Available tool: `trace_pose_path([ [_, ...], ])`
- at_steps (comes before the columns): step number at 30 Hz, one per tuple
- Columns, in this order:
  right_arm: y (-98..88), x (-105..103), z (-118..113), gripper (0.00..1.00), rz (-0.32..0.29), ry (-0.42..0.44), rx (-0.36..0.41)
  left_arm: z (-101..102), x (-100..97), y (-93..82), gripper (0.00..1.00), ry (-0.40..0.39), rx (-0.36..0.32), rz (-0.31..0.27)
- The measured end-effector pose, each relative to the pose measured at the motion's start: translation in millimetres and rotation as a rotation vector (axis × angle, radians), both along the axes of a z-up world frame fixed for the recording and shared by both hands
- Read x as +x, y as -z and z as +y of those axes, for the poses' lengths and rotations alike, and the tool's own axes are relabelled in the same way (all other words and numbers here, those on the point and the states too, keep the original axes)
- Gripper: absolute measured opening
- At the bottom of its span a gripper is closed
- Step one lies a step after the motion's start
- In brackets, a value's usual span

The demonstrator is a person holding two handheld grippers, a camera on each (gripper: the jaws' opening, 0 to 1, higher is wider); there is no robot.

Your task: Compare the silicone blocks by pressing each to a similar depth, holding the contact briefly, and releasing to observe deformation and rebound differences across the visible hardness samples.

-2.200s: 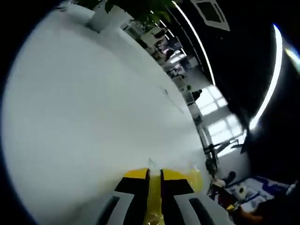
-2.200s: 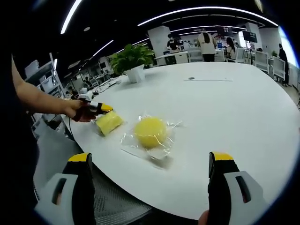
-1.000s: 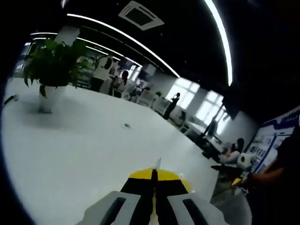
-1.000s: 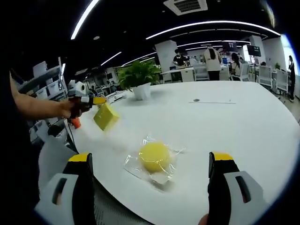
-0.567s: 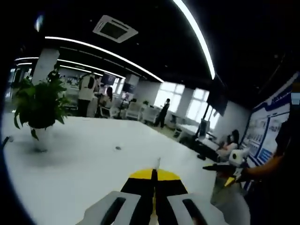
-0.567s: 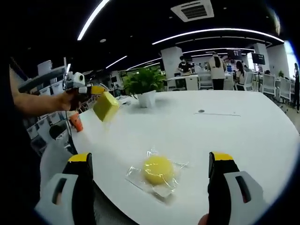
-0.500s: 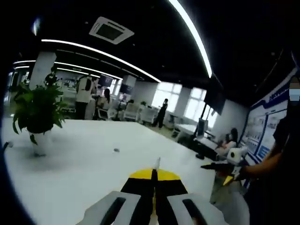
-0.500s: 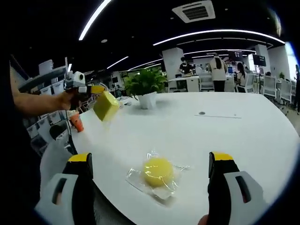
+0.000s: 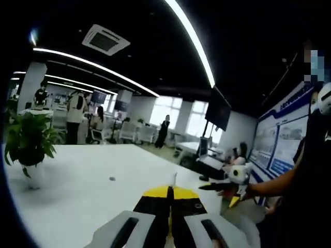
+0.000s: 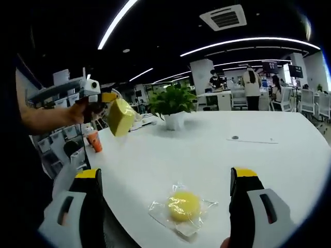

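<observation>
Lifted higher off the white table [image 10: 248, 155], the left gripper [image 10: 106, 98] pinches a yellow block [image 10: 121, 117], while the right gripper [image 10: 165, 178] stays spread near the wrapped yellow block [image 10: 183, 206].

table [image 10: 217, 150]: smooth matt white | round block [image 10: 183, 206]: glossy clear plastic wrap | square block [image 10: 120, 117]: matt yellow

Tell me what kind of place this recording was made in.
Probably an open-plan office. A large white table carries a green potted plant, long strip ceiling lights run overhead, and people stand among desks and chairs behind it.
</observation>
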State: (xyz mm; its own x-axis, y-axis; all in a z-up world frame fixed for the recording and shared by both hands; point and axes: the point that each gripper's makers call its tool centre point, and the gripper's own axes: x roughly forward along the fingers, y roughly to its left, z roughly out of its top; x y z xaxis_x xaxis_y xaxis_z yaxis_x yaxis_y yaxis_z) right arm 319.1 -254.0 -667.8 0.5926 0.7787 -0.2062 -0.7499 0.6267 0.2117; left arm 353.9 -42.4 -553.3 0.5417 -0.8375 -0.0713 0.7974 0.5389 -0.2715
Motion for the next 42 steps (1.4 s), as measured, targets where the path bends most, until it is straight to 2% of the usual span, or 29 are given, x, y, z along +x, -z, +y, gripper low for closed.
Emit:
trace_pose_path([
  [3,-11.0,1,6,0.96,-0.015,-0.027,0.025,-3,-5.0,-7.7,0.00,0.018,-0.004,-0.014],
  [6,-30.5,-1,17,0.96,-0.031,-0.090,0.122,-7,-10.0,-17.6,0.00,0.041,-0.019,-0.028],
  [8,-31.9,1,20,0.96,-0.038,-0.108,0.101,-9,-12.7,-24.7,0.00,0.051,-0.030,-0.036],
  [10,-35.4,3,28,0.96,-0.097,-0.137,0.050,-10,-14.2,-29.6,0.00,0.058,-0.035,-0.043],
  [15,-51.9,4,47,0.96,-0.103,-0.184,0.086,-18,-23.0,-45.0,0.00,0.088,-0.055,-0.064],
  [17,-61.8,4,57,0.96,-0.112,-0.212,0.112,-21,-26.2,-49.8,0.00,0.092,-0.071,-0.067],
  [21,-85.5,-3,83,0.96,-0.123,-0.303,0.225,-26,-30.1,-54.3,0.00,0.102,-0.098,-0.068],
  [23,-84.5,-1,91,0.96,-0.117,-0.309,0.225,-32,-33.4,-55.6,0.00,0.106,-0.100,-0.068],
  [27,-93.6,-6,116,0.95,-0.119,-0.365,0.290,-43,-38.1,-57.9,0.00,0.122,-0.122,-0.071],
  [29,-94.8,-7,126,0.90,-0.116,-0.367,0.303,-49,-39.1,-60.4,0.00,0.134,-0.134,-0.070],
  [33,-101.0,-13,137,0.86,-0.130,-0.403,0.332,-57,-41.1,-68.7,0.00,0.155,-0.168,-0.074],
  [42,-113.9,-16,142,0.58,-0.119,-0.425,0.423,-68,-46.0,-74.9,0.00,0.180,-0.193,-0.077],
])
